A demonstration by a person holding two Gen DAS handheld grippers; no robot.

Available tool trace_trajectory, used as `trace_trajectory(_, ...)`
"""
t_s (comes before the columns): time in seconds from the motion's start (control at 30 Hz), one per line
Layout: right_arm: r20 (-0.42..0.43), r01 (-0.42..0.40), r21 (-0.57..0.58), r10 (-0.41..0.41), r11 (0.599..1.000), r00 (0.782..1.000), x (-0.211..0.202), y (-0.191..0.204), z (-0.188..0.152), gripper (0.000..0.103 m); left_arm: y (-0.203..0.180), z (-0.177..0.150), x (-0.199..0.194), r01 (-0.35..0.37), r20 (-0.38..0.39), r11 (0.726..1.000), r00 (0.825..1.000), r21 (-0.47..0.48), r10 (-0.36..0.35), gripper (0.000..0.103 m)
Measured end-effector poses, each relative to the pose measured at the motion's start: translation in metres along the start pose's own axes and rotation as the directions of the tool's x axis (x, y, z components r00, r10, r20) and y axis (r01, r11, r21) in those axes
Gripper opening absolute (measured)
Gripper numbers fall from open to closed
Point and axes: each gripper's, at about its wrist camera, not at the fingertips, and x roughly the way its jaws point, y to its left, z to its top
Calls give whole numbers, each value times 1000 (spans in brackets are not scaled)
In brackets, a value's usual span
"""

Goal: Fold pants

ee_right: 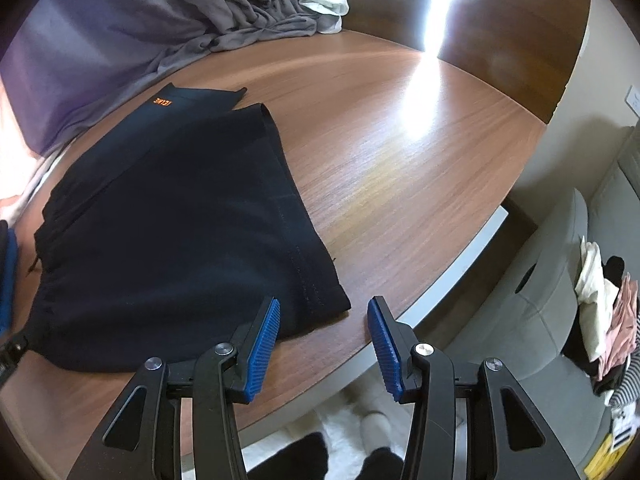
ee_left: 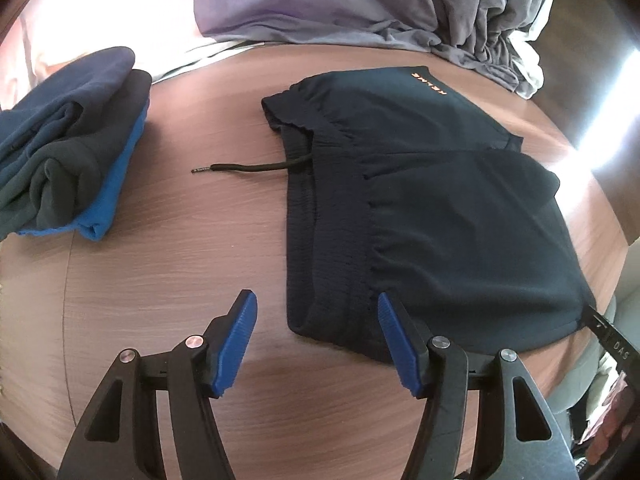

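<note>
At nine o'clock a stack of folded clothes (ee_left: 68, 148) sits parked aside, likely finished work. The left gripper (ee_left: 316, 344) hangs released over the waistband corner. The folded pants (ee_left: 420, 208) lie centred on the table (ee_left: 180, 280); at three o'clock the right gripper (ee_right: 324, 344) gapes empty too, apparently letting the fold settle.

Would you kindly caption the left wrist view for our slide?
Open left tool above folded dark pants on wooden table, stacked folded clothes alongside.
</note>
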Motion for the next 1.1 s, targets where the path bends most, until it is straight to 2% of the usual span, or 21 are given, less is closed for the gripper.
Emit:
trace_trajectory(0.2,4,7,11,-7,1000,1000,3,3,-1,47,6,-5,11,7,-32,1000,999,-13,-8,58)
trace_trajectory(0.3,2,7,5,-7,1000,1000,6,6,-2,46,8,-5,15,26,-49,999,998,-20,-27,53)
trace_trajectory(0.4,5,18,5,-18,1000,1000,6,7,-3,46,8,-6,16,57,-57,998,997,-23,-58,40)
trace_trajectory(0.47,8,18,9,-18,1000,1000,6,7,-2,38,6,-6,16,54,-51,998,997,-18,-55,37)
trace_trajectory(0.53,9,13,8,-14,1000,1000,5,6,-2,21,5,-6,15,47,-43,999,998,-10,-48,35)
trace_trajectory(0.63,0,-5,15,5,1000,1000,3,6,-1,13,5,-3,10,54,-26,999,998,-8,-54,29)
trace_trajectory(0.73,24,0,6,0,1000,1000,-5,8,2,11,6,-1,3,58,-4,998,998,-10,-58,18)
trace_trajectory(1.1,144,-35,-7,35,999,989,-49,13,25,11,4,9,-26,93,79,996,993,-12,-92,13)
